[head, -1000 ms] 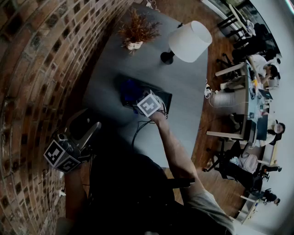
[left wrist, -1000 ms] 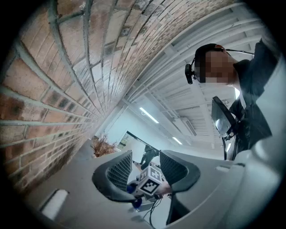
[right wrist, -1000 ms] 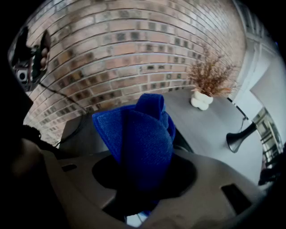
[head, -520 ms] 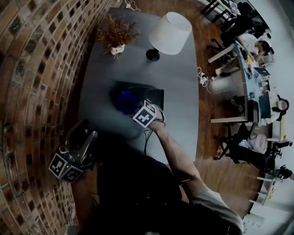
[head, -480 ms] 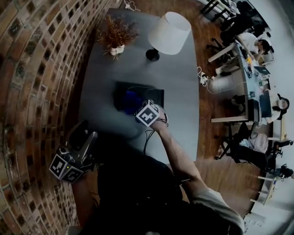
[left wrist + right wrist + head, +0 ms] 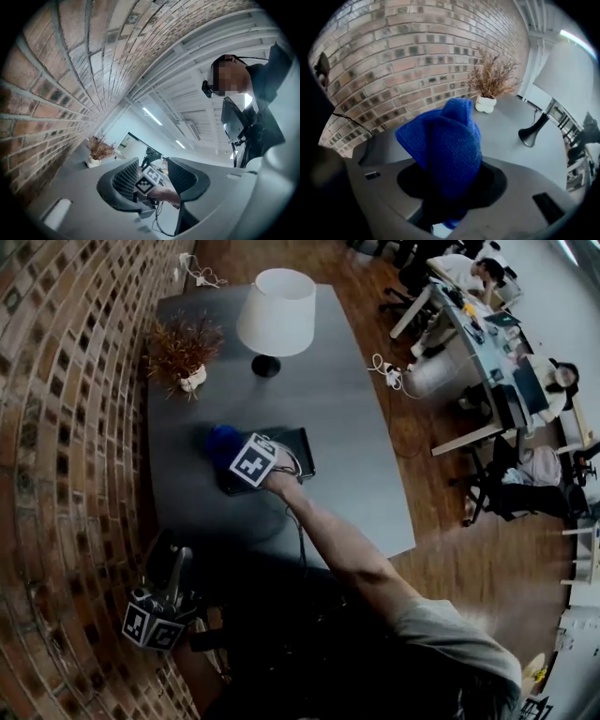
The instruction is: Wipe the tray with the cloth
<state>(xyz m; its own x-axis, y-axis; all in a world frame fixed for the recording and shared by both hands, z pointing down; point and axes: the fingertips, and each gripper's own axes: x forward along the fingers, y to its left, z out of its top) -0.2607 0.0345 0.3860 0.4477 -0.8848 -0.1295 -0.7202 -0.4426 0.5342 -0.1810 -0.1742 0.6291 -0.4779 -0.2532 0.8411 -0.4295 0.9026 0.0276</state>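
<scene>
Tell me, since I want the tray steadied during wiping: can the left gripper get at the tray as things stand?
Probably yes. The left gripper is open and empty, held back at the near edge of the table, and only open table lies between it and the tray.

Lamp (image 6: 276,310) and dried plant (image 6: 183,351) stand on table (image 6: 352,432).
</scene>
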